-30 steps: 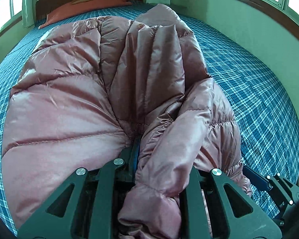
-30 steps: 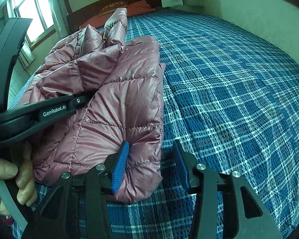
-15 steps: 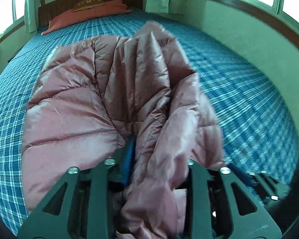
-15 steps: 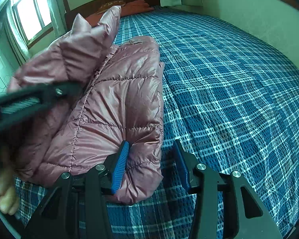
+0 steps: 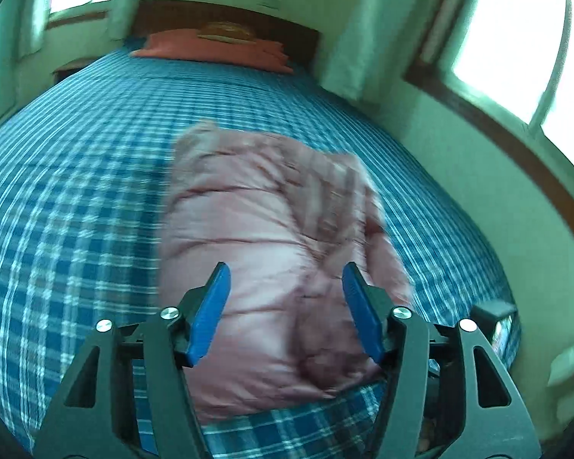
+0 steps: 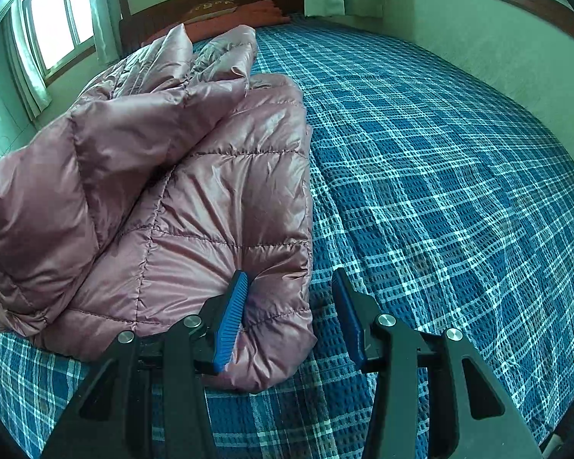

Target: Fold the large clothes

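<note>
Two tools: both in view, one per wrist camera
Jacket: pink quilted puffer jacket [image 6: 195, 199], folded in on itself, lies on the bed [image 6: 440, 160], toward the left side as the right wrist view shows it
Jacket, left view: blurred [image 5: 271, 237], same jacket seen below and ahead of the left tool, near foot of bed
Left tool: [image 5: 285, 306] jaws opening, blue pads well apart, nothing between them (jacket only shows through the gap, further down)
Right tool: [image 6: 291, 313] jaws apart, not pressing anything; left pad [image 6: 231, 321] sits against the jacket's near corner, right pad over bare bedcover
Jacket corner: near right corner bulges between the right tool's fingers (loose, not pinched)
Upper layer: a sleeve or folded side [image 6: 95, 145] heaped over the left half, puffy, shiny
Bedcover: blue and white plaid, flat around the jacket
Head of bed: orange pillow [image 5: 214, 51] against dark wooden headboard [image 5: 225, 15]
Room: windows [image 5: 516, 38] with curtains on both sides, pale green walls
Blur: left view smeared, fine detail there cannot be told
</note>
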The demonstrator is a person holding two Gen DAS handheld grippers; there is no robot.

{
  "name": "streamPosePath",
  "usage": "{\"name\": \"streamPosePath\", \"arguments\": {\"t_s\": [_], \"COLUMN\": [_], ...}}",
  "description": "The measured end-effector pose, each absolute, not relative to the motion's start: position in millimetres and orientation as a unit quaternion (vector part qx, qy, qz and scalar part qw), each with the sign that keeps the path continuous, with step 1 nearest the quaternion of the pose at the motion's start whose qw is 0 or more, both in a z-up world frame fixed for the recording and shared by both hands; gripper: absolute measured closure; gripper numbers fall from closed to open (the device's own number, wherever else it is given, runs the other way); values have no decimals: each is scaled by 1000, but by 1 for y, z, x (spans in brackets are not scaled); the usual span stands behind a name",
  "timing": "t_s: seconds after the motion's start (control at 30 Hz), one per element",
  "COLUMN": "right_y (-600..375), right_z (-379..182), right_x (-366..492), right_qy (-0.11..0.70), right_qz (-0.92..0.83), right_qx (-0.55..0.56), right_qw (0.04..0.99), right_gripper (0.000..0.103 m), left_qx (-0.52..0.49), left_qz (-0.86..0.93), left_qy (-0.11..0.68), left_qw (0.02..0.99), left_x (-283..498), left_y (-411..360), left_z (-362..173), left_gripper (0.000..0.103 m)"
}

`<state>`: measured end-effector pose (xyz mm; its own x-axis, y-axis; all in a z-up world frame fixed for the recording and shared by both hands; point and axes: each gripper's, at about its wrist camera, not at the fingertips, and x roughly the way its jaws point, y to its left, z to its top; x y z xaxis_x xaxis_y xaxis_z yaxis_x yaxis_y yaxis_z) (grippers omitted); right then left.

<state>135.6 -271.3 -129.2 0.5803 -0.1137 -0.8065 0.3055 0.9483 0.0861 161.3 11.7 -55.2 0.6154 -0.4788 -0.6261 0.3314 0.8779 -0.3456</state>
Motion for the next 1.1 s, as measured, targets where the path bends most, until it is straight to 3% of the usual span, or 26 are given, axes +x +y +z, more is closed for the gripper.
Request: {"name": "streamPosePath", "arguments": {"t_s": [0.3,0.47,0.57,1.0,1.03,1.07,1.1], "right_y": [-294,-299,-288,-240,-241,-244,-247], "right_z": [-89,-57,-45,-72,-74,-75,-79], "right_x": [128,132,137,172,172,172,175], "right_qy": [410,370,354,413,414,415,421], "right_qz": [-129,-101,-58,29,29,32,40], "right_qx": [163,222,258,286,289,291,293], "right_qw": [888,896,897,864,863,861,857], "right_gripper": [56,43,30,29,37,70,75], "left_qx": [-283,-342,-352,-372,-374,-374,-374], "left_qz": [-178,-174,-184,-189,-189,-190,-192], "left_qy": [430,447,449,448,447,446,445], "left_qw": [839,808,801,791,791,790,790], "left_x": [202,211,211,199,197,195,193], "left_y": [87,92,87,94,95,95,95], "left_z": [-110,-131,-138,-152,-152,-152,-151], "left_gripper": [38,37,36,34,34,34,34]}}
